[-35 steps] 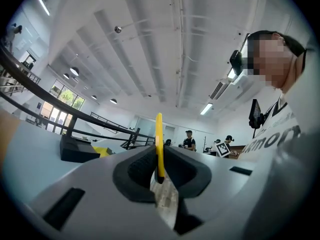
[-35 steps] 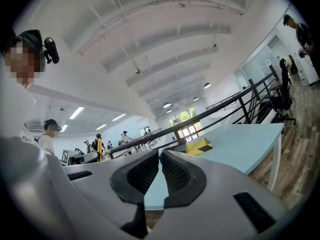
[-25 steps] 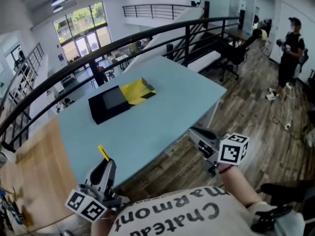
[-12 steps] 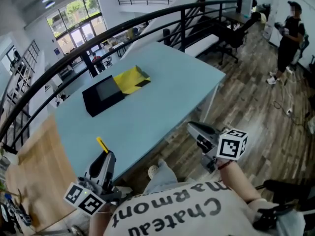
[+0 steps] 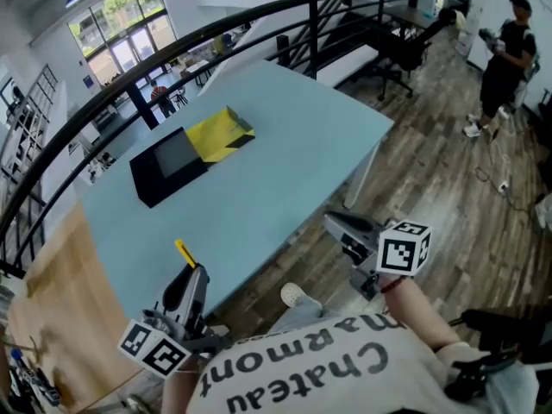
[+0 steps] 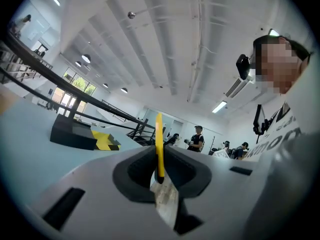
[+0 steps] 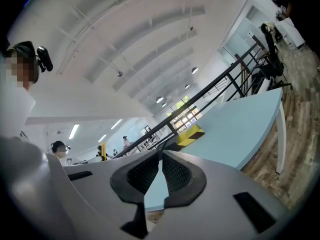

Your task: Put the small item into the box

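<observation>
**A:** Entry. Left claw (image 5: 193, 274) is clamped on the small item, a thin yellow strip (image 5: 184, 253). Most of its length sticks out past the pads. Right claw (image 5: 331, 221) has its pads together with nothing between them, and hangs off the near edge of the desk (image 5: 293, 153).

**B:** Target?

**A:** Black box (image 5: 164, 166), on the far left part of the desk, well apart from both claws. A yellow-and-black piece (image 5: 219, 131) touches its right-hand end. Flap or separate pack, cannot tell. A grey panel shows on top of the box. Whether that is an opening or a lid I cannot settle from here.

**B:** Risks, as you judge them?

**A:** Three.
1. The hold is on a short length of a narrow strip. A knock or a quick swing could pivot it in the pads, or drop it short of the box.
2. If the grey panel is a lid, the strip would land on top and slide off.
3. If it is let go too high, a light strip may bounce out.

**B:** Anything in the path?

**A:** The desk between claw and box is bare, so nothing blocks the reach. The black railing (image 5: 259, 20) runs behind the desk, beyond the box. A person (image 5: 504, 50) stands far right on the wood floor, well clear. The right claw sits beside the route, not across it.
</observation>
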{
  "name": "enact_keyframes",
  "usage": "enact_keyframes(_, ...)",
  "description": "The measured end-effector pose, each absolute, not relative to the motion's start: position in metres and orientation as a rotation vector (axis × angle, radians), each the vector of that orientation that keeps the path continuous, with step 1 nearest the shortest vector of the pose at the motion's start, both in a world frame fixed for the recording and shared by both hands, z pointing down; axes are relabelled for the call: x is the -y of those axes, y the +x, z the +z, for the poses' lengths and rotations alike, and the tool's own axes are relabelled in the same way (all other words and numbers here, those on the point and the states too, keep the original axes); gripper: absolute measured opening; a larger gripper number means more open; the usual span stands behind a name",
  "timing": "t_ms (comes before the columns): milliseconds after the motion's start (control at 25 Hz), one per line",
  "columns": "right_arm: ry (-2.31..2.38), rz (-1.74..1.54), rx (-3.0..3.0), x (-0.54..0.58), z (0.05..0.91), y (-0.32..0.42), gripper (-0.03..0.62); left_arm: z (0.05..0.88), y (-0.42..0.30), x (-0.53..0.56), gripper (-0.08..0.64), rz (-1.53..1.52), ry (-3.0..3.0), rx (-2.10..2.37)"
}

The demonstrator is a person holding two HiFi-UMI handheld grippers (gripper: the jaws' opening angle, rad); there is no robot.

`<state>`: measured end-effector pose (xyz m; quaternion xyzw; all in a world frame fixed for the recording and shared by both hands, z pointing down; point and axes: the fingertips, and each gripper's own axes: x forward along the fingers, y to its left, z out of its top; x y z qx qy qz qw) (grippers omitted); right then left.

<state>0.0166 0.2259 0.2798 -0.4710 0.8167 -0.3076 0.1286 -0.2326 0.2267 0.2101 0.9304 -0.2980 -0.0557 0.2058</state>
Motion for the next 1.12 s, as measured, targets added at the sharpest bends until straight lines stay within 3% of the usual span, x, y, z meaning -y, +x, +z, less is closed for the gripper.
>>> enact_keyframes(1120, -1.275, -0.939, -2.405, -0.049, 0.270, 0.052, 0.046, 0.207, -0.175, -0.058, 0.049, -0.171, 2.583, 0.838)
